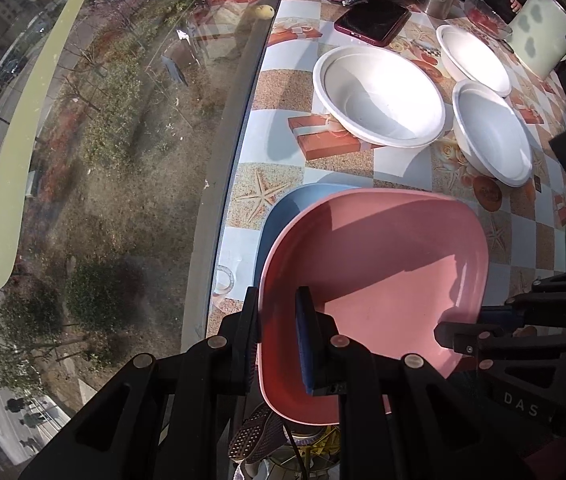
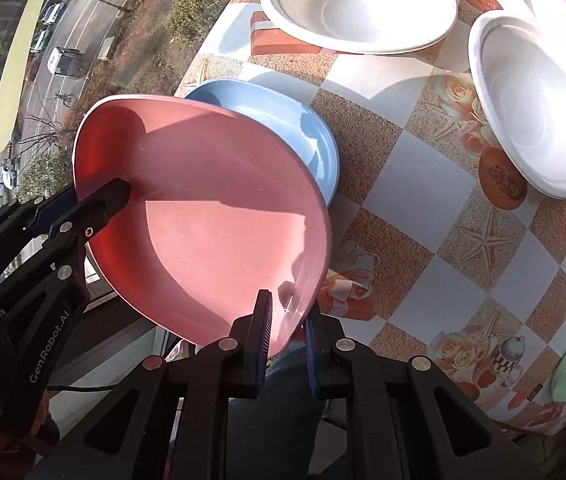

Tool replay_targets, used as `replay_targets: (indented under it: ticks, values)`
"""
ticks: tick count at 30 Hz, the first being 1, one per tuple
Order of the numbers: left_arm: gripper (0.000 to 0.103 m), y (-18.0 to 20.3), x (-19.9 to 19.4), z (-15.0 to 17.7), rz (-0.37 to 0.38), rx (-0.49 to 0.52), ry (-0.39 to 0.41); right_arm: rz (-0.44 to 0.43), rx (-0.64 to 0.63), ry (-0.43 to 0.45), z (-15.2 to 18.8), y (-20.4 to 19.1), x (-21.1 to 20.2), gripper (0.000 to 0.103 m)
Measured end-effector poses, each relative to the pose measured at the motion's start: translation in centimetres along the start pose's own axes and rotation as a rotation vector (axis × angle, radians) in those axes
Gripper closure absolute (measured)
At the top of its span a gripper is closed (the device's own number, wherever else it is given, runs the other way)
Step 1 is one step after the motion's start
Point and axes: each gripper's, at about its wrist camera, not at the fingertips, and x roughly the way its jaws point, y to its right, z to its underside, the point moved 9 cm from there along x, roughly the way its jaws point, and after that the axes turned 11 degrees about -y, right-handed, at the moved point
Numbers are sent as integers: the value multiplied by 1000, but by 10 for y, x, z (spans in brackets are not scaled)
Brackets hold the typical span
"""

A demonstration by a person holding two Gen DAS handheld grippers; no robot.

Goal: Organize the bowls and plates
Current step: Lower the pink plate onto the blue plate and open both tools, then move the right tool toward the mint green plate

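gripping the pink plate [image 1: 379,280] by opposite rims, left gripper [image 1: 279,336] and right gripper [image 2: 287,336] both clamped on it, plate lifted, tilted, partly over the blue plate [image 2: 295,120] on the patterned tablecloth [image 2: 423,216], three white bowls [image 1: 379,92] beyond the blue plate

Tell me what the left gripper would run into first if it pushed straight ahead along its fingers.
Apart from the pink plate the left gripper already clamps, the blue plate just beyond comes first, though depth is unclear; further on stands the largest white bowl.
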Motion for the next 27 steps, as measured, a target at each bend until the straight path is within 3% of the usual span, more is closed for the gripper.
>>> replay_targets:
  ticks: [9, 12, 15, 17, 18, 19, 22, 24, 27]
  values:
    - [84, -3, 3, -6, 11, -11, 11, -15, 23, -10, -18, -17, 16, 85]
    - [74, -7, 1, -7, 23, -41, 21, -43, 32, 11, -31, -23, 14, 85]
    - [46, -9, -4, -6, 19, -57, 41, -30, 41, 36, -38, -22, 15, 83]
    - [41, -8, -6, -4, 18, -50, 52, -5, 64, 51, -40, -16, 16, 59]
    - [40, -7, -7, -3, 19, -47, 51, 6, 81, 64, -40, -18, 15, 32]
    - [39, -5, -7, -1, 21, -44, 48, 12, 91, 82, -42, -17, 14, 22]
    - [36, 4, -4, 3, 32, -29, 32, 44, 131, 98, -40, -7, 16, 21]
    - [36, 16, -2, 6, 44, -4, 13, 60, 162, 98, -37, 3, 22, 10]
    - [36, 38, -3, 9, 68, 48, 0, 83, 198, 106, -27, 14, 30, 7]
